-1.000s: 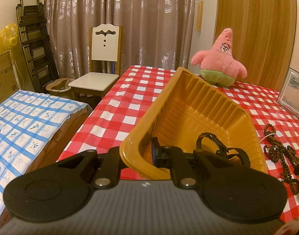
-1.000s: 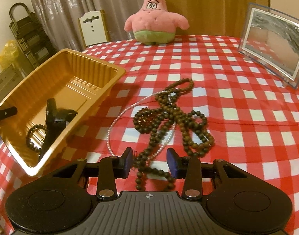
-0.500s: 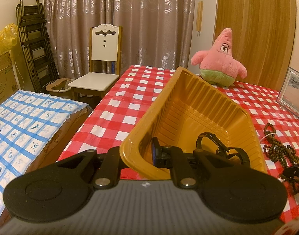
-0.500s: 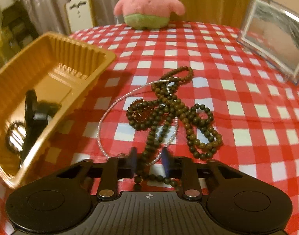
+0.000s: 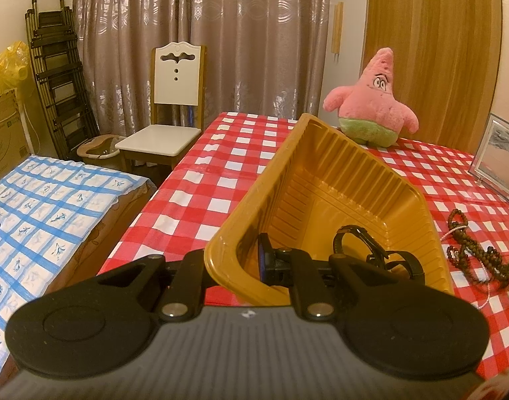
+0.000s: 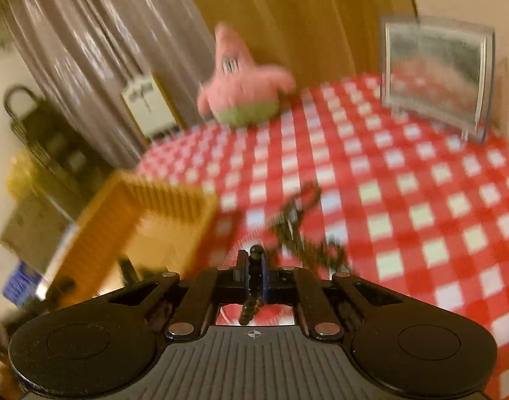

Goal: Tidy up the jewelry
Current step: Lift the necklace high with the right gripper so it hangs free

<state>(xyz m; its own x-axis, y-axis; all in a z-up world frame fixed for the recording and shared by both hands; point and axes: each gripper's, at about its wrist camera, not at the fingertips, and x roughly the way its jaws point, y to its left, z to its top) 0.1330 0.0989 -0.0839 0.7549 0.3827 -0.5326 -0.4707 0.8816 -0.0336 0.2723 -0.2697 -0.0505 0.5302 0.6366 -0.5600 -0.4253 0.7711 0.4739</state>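
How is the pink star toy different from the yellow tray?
The pink star toy is soft and fuzzy; the yellow tray is hard, shiny ribbed plastic.
The toy stands by itself at the far end of the table; the tray's near rim is clamped in the left hand-held gripper.
The toy holds nothing; the tray is hollow and has a black strap inside.
Both are over the red checked tablecloth.

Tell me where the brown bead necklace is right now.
In the right wrist view, one end of the brown bead necklace is pinched in the right gripper, the rest trailing onto the checked tablecloth beside the yellow tray.
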